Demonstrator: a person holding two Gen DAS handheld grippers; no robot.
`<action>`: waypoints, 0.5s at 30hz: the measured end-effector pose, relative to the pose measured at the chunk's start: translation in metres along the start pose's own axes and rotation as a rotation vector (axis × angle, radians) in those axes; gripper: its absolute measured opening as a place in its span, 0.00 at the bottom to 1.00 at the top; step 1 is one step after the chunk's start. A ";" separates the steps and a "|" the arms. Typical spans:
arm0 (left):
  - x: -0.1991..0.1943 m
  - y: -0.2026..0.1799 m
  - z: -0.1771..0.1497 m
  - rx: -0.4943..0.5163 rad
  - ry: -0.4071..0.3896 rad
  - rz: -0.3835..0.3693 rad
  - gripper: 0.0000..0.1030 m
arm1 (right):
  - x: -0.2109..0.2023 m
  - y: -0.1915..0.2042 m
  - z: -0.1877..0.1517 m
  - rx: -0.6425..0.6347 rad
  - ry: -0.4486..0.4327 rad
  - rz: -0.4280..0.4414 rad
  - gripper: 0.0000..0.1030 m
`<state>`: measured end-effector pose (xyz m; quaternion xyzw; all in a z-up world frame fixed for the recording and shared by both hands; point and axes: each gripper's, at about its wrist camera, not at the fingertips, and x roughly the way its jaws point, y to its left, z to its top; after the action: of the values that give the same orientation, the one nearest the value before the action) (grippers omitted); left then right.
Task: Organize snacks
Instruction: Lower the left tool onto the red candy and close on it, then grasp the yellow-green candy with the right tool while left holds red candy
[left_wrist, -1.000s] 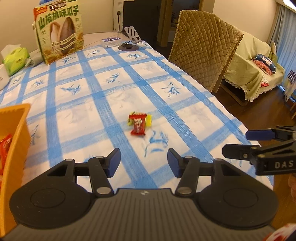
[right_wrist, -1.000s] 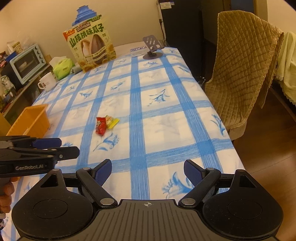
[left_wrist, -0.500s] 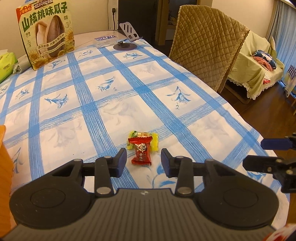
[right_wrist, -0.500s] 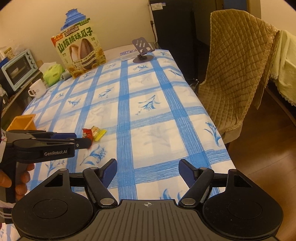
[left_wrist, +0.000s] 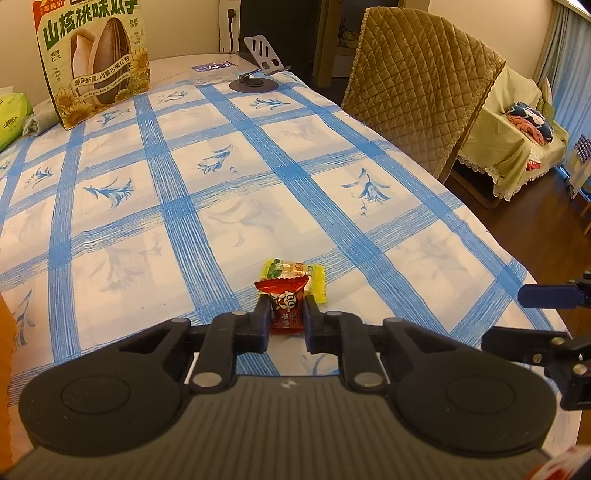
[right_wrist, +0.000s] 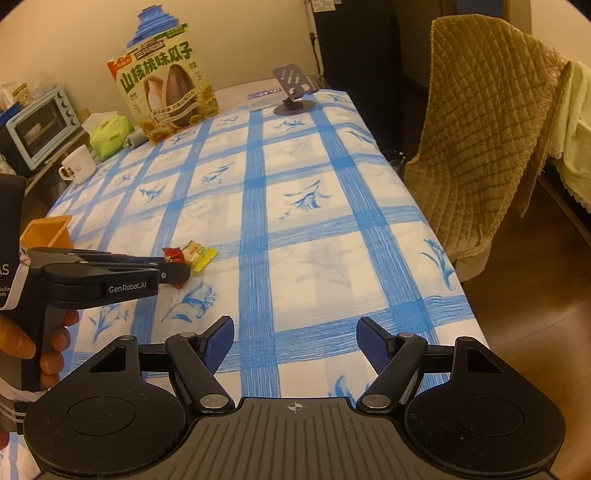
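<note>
Since a second ago: left tool has come forward and down and pinched shut on the red candy.
Red candy: near middle of the worktop, overlapping a yellow candy just beyond it.
Right tool: jaws apart, nothing between them, low at the near right.
Step, as judged: pick-up of one snack. Next calls for a lift clear of the yellow candy, then carriage left to the orange bin.
Legible writing: "GenRobot.AI" on the left tool; "山核桃味瓜子" on the far seed bag.
</note>
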<state>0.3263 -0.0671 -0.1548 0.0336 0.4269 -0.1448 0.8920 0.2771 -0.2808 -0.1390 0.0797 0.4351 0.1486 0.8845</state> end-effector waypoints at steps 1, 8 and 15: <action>-0.003 0.002 0.000 0.000 -0.005 0.004 0.15 | 0.001 0.002 0.001 -0.011 -0.002 0.007 0.72; -0.025 0.030 -0.004 -0.058 0.002 0.054 0.15 | 0.024 0.024 0.011 -0.171 -0.024 0.077 0.62; -0.046 0.063 -0.014 -0.121 0.017 0.123 0.15 | 0.061 0.045 0.021 -0.345 -0.023 0.167 0.57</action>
<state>0.3069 0.0066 -0.1325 0.0069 0.4398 -0.0634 0.8958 0.3207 -0.2178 -0.1595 -0.0356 0.3851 0.2929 0.8744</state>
